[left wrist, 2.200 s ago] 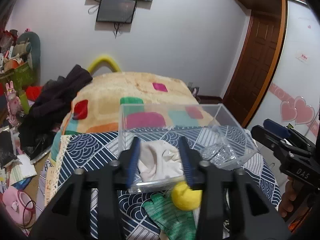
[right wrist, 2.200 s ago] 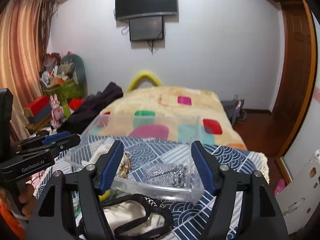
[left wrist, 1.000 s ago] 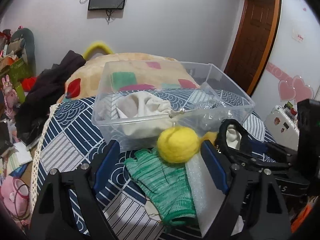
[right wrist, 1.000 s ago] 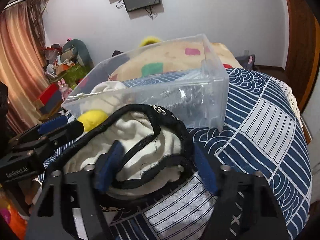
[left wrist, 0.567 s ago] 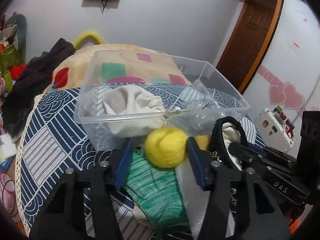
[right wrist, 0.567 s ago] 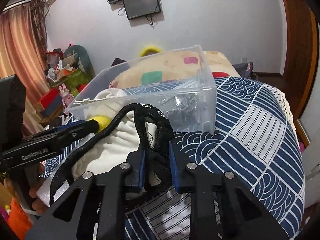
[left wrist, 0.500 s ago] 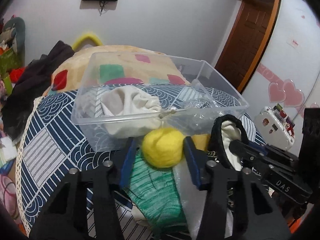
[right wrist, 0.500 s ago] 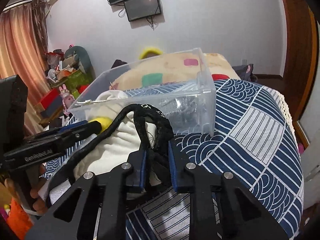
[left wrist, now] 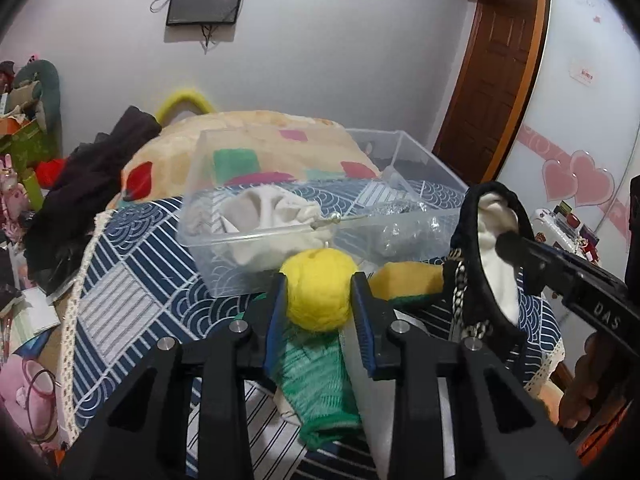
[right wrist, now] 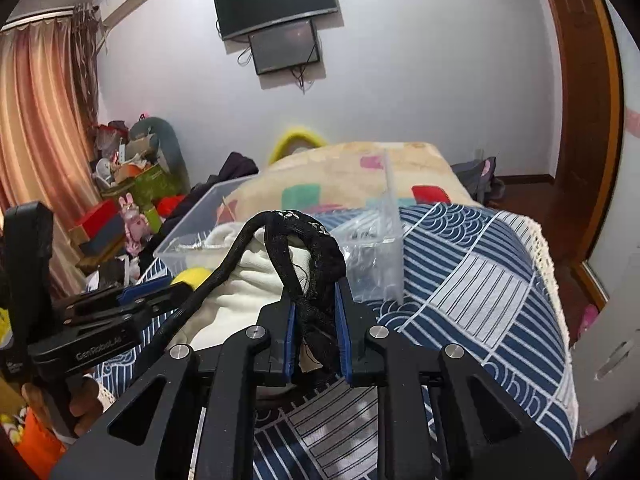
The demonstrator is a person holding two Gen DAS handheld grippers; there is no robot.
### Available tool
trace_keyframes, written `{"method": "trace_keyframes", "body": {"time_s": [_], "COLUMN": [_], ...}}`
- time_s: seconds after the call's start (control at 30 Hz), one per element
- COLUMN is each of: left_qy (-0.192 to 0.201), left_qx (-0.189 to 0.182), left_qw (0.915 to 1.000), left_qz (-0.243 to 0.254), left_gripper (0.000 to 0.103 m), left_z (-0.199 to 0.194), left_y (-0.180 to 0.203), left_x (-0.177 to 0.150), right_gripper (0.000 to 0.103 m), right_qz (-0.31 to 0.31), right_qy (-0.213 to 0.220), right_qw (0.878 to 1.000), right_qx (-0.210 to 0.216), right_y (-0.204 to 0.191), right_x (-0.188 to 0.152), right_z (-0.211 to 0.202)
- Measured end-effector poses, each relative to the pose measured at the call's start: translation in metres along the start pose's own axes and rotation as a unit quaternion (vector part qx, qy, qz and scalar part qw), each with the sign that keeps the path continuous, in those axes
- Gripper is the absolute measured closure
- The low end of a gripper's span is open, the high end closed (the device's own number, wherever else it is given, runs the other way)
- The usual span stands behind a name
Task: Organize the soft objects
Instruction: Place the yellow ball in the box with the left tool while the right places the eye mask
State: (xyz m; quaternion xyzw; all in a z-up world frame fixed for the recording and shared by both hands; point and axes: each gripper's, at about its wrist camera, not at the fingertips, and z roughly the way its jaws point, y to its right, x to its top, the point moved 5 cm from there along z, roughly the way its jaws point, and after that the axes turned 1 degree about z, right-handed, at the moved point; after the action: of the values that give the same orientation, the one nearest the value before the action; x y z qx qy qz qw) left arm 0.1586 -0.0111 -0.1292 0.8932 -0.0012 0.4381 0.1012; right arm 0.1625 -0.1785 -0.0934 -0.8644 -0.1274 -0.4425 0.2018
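Observation:
My left gripper (left wrist: 319, 294) is shut on a yellow fuzzy ball (left wrist: 318, 294) and holds it just in front of the clear plastic bin (left wrist: 224, 276). My right gripper (right wrist: 316, 314) is shut on the black strap of a black-and-cream fabric pouch (right wrist: 256, 280), lifted above the table; the pouch also shows in the left wrist view (left wrist: 490, 256). The bin (right wrist: 192, 232) holds a cream cloth (left wrist: 264, 210) and a crinkled silver item (left wrist: 394, 236). A green knit glove (left wrist: 316, 384) and a yellow-green sponge (left wrist: 408, 280) lie below on the blue patterned cloth.
The table has a blue-and-white patterned cloth (right wrist: 480, 280) with a lace edge. Behind it is a bed with a beige patchwork blanket (left wrist: 248, 132) and dark clothes (left wrist: 88, 184). Clutter and toys stand at the left (right wrist: 128, 184). A wooden door (left wrist: 496, 72) is at the right.
Both grippers closed: the left on the yellow ball, the right on the pouch's black strap. Both have since lifted their objects up off the table, in front of the bin.

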Motion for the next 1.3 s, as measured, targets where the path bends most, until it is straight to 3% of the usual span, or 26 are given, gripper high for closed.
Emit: {"method": "trace_keyframes", "body": {"time_s": [0.43, 0.8, 1.0, 1.3], "left_qy": [0.073, 0.095, 0.093, 0.048], "left_qx": [0.019, 0.042, 0.049, 0.057], "left_qw": [0.9971, 0.9945, 0.9944, 0.9972], "left_qz": [0.000, -0.009, -0.010, 0.002], "left_gripper": [0.072, 0.072, 0.072, 0.072], "left_z": [-0.056, -0.042, -0.025, 0.024], "left_y": [-0.006, -0.025, -0.033, -0.041], "left_x": [0.027, 0.060, 0.071, 0.068], "right_gripper": [0.087, 0.087, 0.087, 0.087], "right_qz": [-0.014, -0.042, -0.043, -0.037], "right_qy": [0.064, 0.118, 0.108, 0.042], "right_qw": [0.998, 0.991, 0.992, 0.997], "right_qx": [-0.023, -0.041, -0.054, -0.055], "right_y": [-0.004, -0.022, -0.022, -0.014], "right_x": [0.039, 0.082, 0.088, 0.075], "right_z": [-0.024, -0.020, 0.005, 0.055]}}
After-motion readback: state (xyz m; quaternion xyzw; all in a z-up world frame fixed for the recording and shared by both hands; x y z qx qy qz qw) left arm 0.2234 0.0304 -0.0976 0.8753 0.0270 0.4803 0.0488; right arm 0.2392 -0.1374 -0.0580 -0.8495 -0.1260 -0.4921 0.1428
